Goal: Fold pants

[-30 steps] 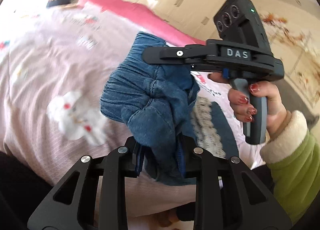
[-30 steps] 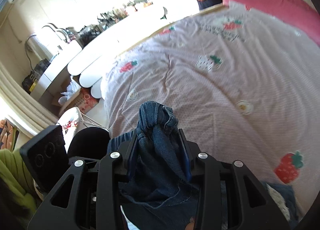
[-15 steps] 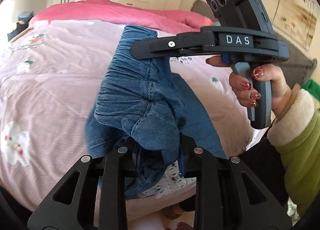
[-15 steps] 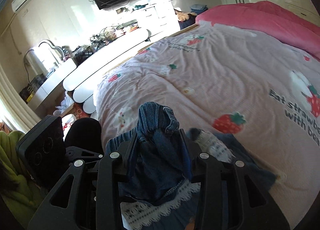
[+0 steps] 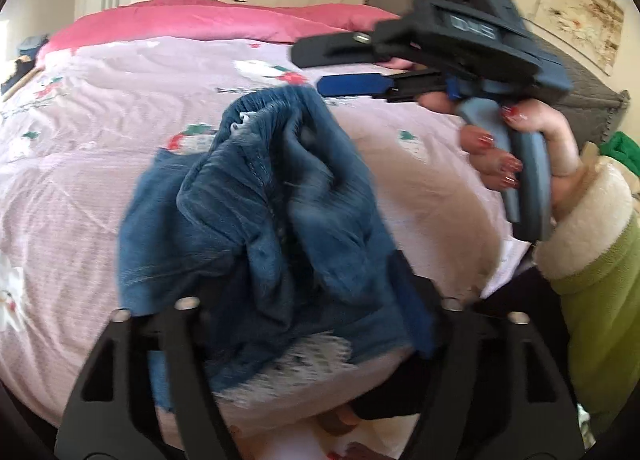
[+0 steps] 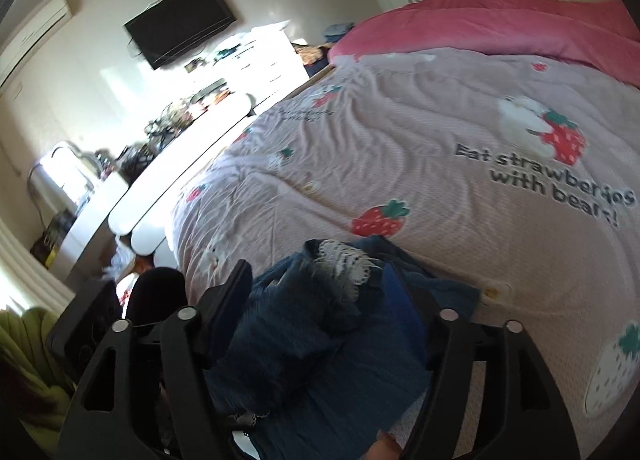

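The pants, a soft blue denim-like pair with a gathered elastic waistband and a white lace trim at the hem, are seen dropped in a crumpled heap on the near edge of the bed, on its pink quilted cover printed with strawberries and bears. The jaws of the left gripper have just been opening and are now spread wide; the cloth bulges up between them, but no pad is pressed on it. The jaws of the right gripper, seen from the side in the left wrist view, have likewise just been opening and stand parted and clear of the waistband, above and beyond the heap; in its own view the fabric is seen lying loosely between and below the fingers. The bundle is judged to lie straight ahead of and beneath the left jaws, which are nearer to it. No long axis can be read from the heap, since legs and waist are bunched together. A spreading of the garment flat on the bed is judged to be needed before any fold.
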